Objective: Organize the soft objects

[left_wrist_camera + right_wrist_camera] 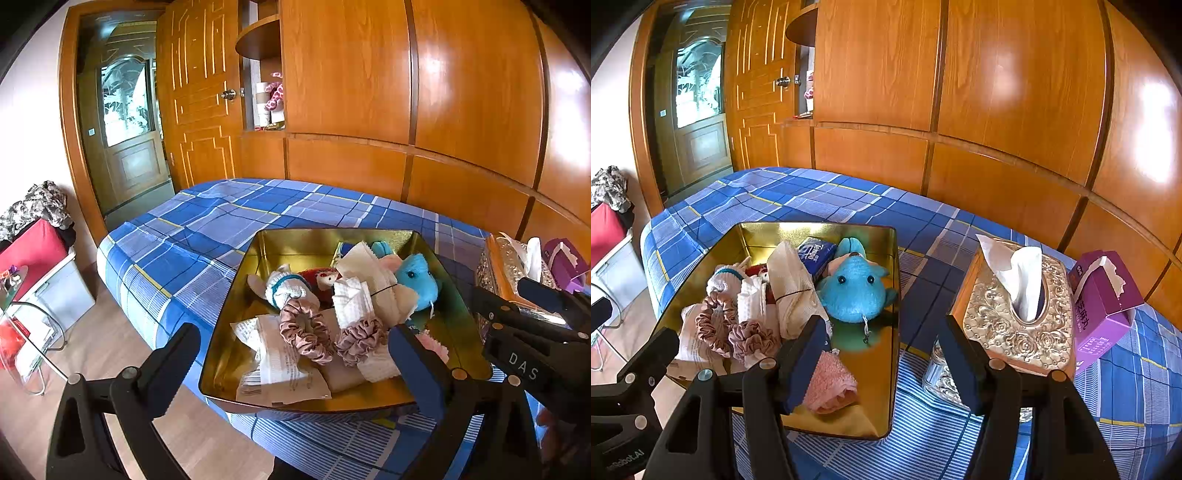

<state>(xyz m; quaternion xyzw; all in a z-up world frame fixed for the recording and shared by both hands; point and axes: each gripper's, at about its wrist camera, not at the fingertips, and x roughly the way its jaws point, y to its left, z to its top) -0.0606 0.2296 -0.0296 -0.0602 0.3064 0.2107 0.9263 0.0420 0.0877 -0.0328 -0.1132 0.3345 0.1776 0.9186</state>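
A gold tin (332, 232) (816, 223) lies on the blue plaid bed. In it are a blue plush (415, 278) (855, 291), two pink scrunchies (306, 332) (714, 325), white cloths (354, 299) (792, 291), a folded pink cloth (831, 384), a dark-blue tissue pack (816, 254) and paper packets (280, 365). My left gripper (295, 358) hovers open at the tin's near edge, holding nothing. My right gripper (884, 360) is open and empty. Its left finger is over the tin's near right corner and its right finger is before the tissue box.
A gold embossed tissue box (1015, 325) (506, 266) and a purple carton (1104, 302) (565, 262) stand on the bed right of the tin. Wooden wardrobe panels (997, 92) back the bed. On the floor at left are a glass table (33, 332) and a red-topped bin (37, 251).
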